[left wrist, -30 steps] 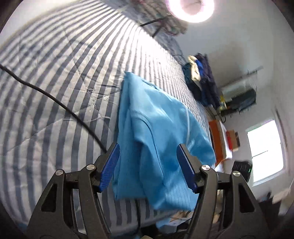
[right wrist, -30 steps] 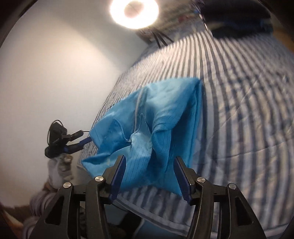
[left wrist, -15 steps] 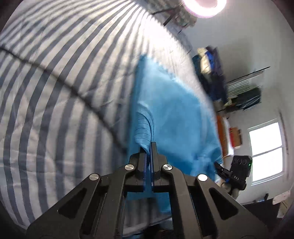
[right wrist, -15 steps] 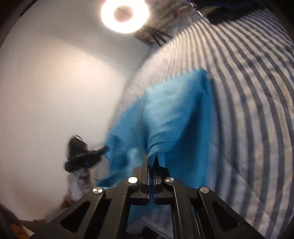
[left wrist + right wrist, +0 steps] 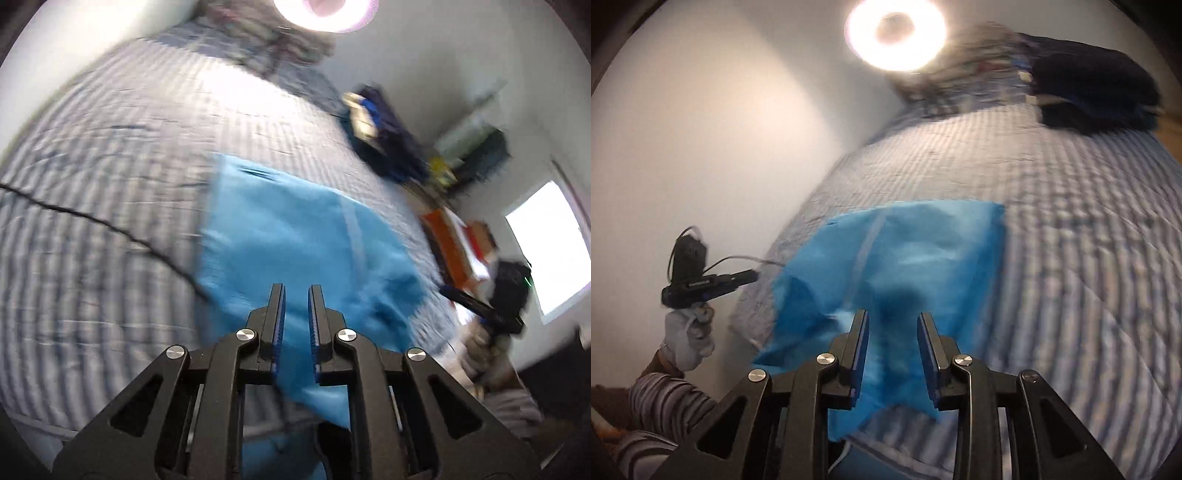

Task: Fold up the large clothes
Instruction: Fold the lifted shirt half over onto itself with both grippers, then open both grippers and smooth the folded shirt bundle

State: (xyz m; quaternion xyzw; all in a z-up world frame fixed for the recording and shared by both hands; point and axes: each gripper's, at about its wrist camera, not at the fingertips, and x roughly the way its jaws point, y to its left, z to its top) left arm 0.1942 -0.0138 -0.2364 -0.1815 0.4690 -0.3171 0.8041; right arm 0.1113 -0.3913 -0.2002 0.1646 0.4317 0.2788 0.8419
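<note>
Lying limp on the bed [image 5: 92, 155], the shirt [image 5: 295, 240] looked light and soft, best pinched at hem corners; left gripper [image 5: 295, 291] and right gripper [image 5: 892, 317] were opening, clamping nothing.

The left gripper [image 5: 295, 291] is angled downward, its jaws opening with a narrow gap. The right gripper [image 5: 892, 317], likewise tilted, is opening wider. Nothing is pinched by either pair of fingers.
</note>
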